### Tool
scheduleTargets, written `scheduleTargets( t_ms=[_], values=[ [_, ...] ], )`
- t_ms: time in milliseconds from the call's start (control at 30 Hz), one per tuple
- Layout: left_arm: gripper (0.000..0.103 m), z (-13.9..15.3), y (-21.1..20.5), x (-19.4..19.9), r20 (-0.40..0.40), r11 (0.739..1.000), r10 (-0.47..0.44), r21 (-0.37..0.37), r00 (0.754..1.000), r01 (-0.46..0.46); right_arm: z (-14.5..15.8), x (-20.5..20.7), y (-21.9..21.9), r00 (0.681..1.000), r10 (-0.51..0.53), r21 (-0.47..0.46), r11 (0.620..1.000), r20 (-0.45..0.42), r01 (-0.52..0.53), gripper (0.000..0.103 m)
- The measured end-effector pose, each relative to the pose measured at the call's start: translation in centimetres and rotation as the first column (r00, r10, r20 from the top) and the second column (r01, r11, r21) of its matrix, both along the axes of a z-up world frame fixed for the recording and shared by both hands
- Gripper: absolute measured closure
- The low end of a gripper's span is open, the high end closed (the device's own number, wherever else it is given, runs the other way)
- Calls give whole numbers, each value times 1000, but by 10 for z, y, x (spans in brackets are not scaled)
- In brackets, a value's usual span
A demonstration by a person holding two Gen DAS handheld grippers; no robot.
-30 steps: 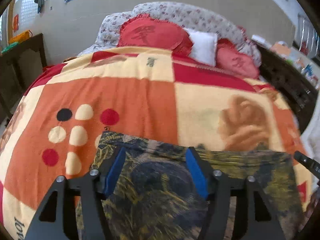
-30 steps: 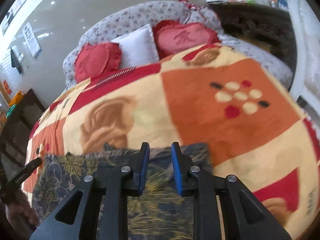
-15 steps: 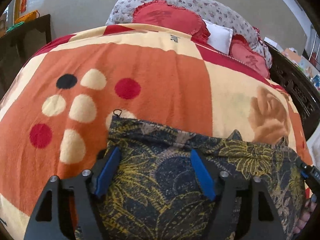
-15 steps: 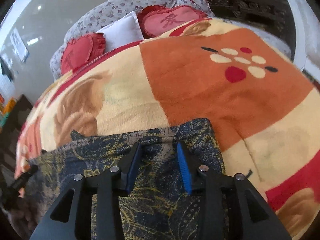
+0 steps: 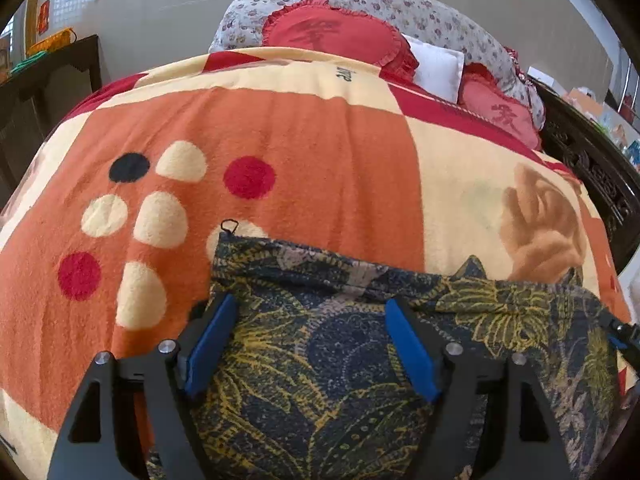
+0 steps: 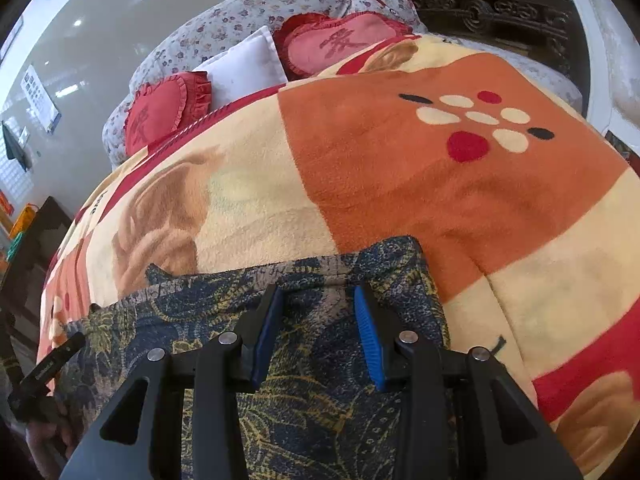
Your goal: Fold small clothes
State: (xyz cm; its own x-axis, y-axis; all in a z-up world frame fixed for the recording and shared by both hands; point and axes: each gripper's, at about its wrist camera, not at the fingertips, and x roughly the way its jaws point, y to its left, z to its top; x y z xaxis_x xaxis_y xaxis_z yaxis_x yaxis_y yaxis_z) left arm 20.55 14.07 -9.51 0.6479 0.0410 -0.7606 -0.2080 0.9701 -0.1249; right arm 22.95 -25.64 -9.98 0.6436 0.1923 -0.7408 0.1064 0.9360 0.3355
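A dark blue garment with a yellow leaf print [image 5: 340, 360] lies flat on the bed's orange, cream and red blanket [image 5: 312, 152]. My left gripper [image 5: 311, 304] hovers over its left part, jaws wide and still opening; the blue pads touch no cloth. My right gripper [image 6: 318, 292] stands open over the garment [image 6: 180, 308] near its right far corner, nothing pinched between its pads. The garment's far hem runs straight just beyond both sets of fingertips. A small black loop [image 5: 229, 225] sticks out at its far left corner.
Red heart-shaped cushions [image 5: 332, 36] and a white pillow [image 5: 436, 68] lean on the floral headboard at the far end. Dark carved wood furniture [image 5: 592, 168] flanks the bed's right side, a dark cabinet [image 5: 44, 80] its left. A hand [image 6: 44, 440] shows at the lower left of the right wrist view.
Both grippers sank toward the bed, laying the garment flat. Both sets of jaws spread apart and let the cloth go; the right pair was nearly shut before.
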Motion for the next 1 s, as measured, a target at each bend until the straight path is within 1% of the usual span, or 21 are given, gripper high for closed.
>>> scheduleTargets(
  t_ms=[67,100,167,200,233,267,333,400,467,533,600,633,667,700,800,833,867,900,933,967,1000],
  values=[
    [23,0,-1,0,1,1000,0,-5,1000,0,17,0,8,999,5,-85,996,-52,-9,60],
    [23,0,-2,0,1,1000,0,-4,1000,0,30,-7,12,999,14,-104,994,-35,-18,60],
    [23,0,-3,-1,1,1000,0,-3,1000,0,59,-39,29,993,106,-105,989,52,-100,60],
    [23,0,-2,-1,2,1000,0,-5,1000,0,67,-57,40,985,154,-127,982,75,-144,60],
    [23,0,-2,0,2,1000,0,-6,1000,0,69,-71,49,979,190,-152,972,75,-177,60],
    [23,0,-3,0,1,1000,0,-4,1000,0,68,-88,61,971,230,-183,959,57,-217,59],
    [22,0,-2,0,1,1000,0,-4,1000,0,60,-112,79,965,263,-203,946,17,-254,59],
    [22,0,-2,-1,2,1000,0,-5,1000,0,54,-139,100,948,319,-182,932,9,-312,59],
    [22,0,-3,-1,2,1000,-1,-8,1000,1,55,-173,119,921,388,-172,910,34,-377,59],
    [22,0,-4,0,1,1000,-1,-4,1000,1,53,-199,132,899,434,-202,886,53,-416,59],
    [22,1,-3,-1,4,1000,-2,-10,1000,2,29,-207,143,887,461,-280,847,-34,-452,59],
    [22,0,-3,0,4,1000,-2,-11,1000,2,10,-206,143,879,465,-283,834,-100,-474,59],
    [22,0,-3,0,5,1000,-2,-12,1000,2,6,-211,139,879,473,-279,838,-55,-469,58],
    [22,0,-3,0,5,1000,-2,-12,1000,2,7,-215,135,876,482,-276,838,-29,-471,57],
    [22,0,-3,0,3,1000,-2,-10,1000,2,8,-214,131,875,484,-250,843,-33,-476,54],
    [22,0,-3,0,4,1000,-2,-13,1000,2,8,-214,131,869,493,-238,841,-34,-486,47],
    [22,0,-2,0,4,1000,-2,-14,1000,2,7,-214,134,860,509,-225,834,-36,-503,36],
    [21,0,-2,0,3,1000,-3,-13,1000,3,8,-213,137,851,524,-210,829,-38,-519,31],
    [21,0,-2,0,4,1000,-3,-14,1000,3,8,-213,139,846,533,-196,826,-38,-529,21],
    [21,0,-1,0,4,1000,-4,-17,1000,4,8,-214,141,841,540,-189,823,-35,-536,15],
    [20,0,-1,1,3,1000,-4,-18,1000,5,7,-215,143,839,543,-192,821,-30,-538,13]
  ],
)
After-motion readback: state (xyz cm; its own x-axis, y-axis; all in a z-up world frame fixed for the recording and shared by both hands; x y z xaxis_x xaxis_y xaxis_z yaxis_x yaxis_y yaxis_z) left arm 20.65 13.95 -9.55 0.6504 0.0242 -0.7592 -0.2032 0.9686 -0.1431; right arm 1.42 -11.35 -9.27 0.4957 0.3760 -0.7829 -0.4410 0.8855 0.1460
